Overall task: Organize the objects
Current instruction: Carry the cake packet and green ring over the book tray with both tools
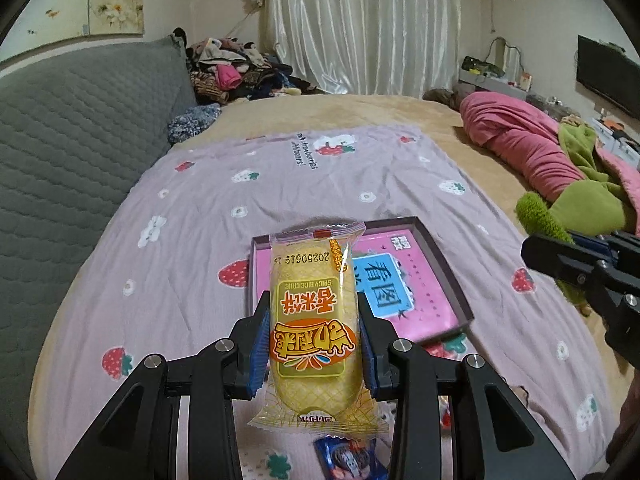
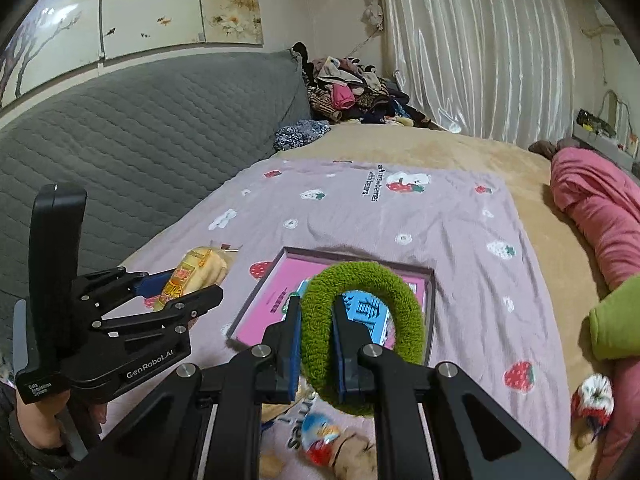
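1. Both grippers are clamped on things: the left gripper [image 1: 314, 344] squeezes a yellow rice cake packet [image 1: 313, 320] between its blue pads, and the right gripper [image 2: 316, 350] pinches one side of a fuzzy green ring [image 2: 362, 336].
2. Both loads hang in the air above the near edge of a shallow box lid [image 1: 444, 264] with a pink lining, which lies open side up on a lilac strawberry blanket [image 1: 320, 176].
3. Nearer than the lid, small wrapped snacks [image 2: 320, 438] lie on the blanket under the grippers.
4. Right of the lid, well apart, a pink quilt [image 1: 532, 140] and a green plush bundle [image 2: 616, 320] lie along the bed's edge.
5. Left of the lid stands a grey quilted headboard [image 1: 72, 128].
6. Beyond the lid the blanket is bare up to a clothes pile [image 2: 352, 92] by the curtain [image 1: 360, 24].
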Motion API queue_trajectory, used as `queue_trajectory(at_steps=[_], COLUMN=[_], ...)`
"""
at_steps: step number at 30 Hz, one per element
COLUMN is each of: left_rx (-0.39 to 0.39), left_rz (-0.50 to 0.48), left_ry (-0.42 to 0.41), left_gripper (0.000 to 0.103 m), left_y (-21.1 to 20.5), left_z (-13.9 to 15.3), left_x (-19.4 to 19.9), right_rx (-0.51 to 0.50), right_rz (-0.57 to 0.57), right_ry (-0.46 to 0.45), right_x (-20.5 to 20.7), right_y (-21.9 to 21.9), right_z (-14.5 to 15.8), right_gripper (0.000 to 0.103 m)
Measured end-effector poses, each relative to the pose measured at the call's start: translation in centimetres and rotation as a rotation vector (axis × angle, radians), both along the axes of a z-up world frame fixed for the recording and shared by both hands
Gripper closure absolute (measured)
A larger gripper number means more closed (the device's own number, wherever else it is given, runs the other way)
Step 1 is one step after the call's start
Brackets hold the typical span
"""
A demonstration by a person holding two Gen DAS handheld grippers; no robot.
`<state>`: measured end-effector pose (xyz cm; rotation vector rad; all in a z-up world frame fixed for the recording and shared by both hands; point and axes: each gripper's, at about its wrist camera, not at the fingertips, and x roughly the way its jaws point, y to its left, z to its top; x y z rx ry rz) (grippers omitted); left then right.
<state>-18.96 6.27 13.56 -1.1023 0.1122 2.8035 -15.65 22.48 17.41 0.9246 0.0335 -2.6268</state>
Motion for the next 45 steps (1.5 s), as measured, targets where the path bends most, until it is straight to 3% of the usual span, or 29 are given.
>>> queue_trajectory(at_steps=[8, 18, 23, 30, 45], left_rx=[0.015, -0.029, 0.008, 0.003, -0.019], left_rz=[0.004, 0.008, 0.018, 0.019, 0.055], left_ry=[-0.036, -0.073, -0.118, -0.179, -0.24], left_gripper=[0.064, 0.064, 0.064, 0.064, 0.064], left_y=[-0.4, 0.1, 0.1, 0.6, 0.7], left_z=[-1.7, -5.4, -8.0, -11.9, -16.8], left_x=[-4.4, -10.1, -13.3, -16.7, -21.0], right_rx=[0.002, 0.032, 0.05, 0.08, 0.149], right_rz=[0.034, 0.05, 0.047, 0.055, 0.044], right_ry=[-0.032, -0.039, -0.084, -0.179, -0.297], right_x=[-4.3, -9.8, -13.2, -17.0, -23.9], right_y=[-0.8, -0.9, -0.6, -0.8, -1.0], right_z=[-0.4, -2.5, -5.2, -10.4, -17.4], right_gripper=[0.089, 0.089, 0.089, 0.089, 0.089])
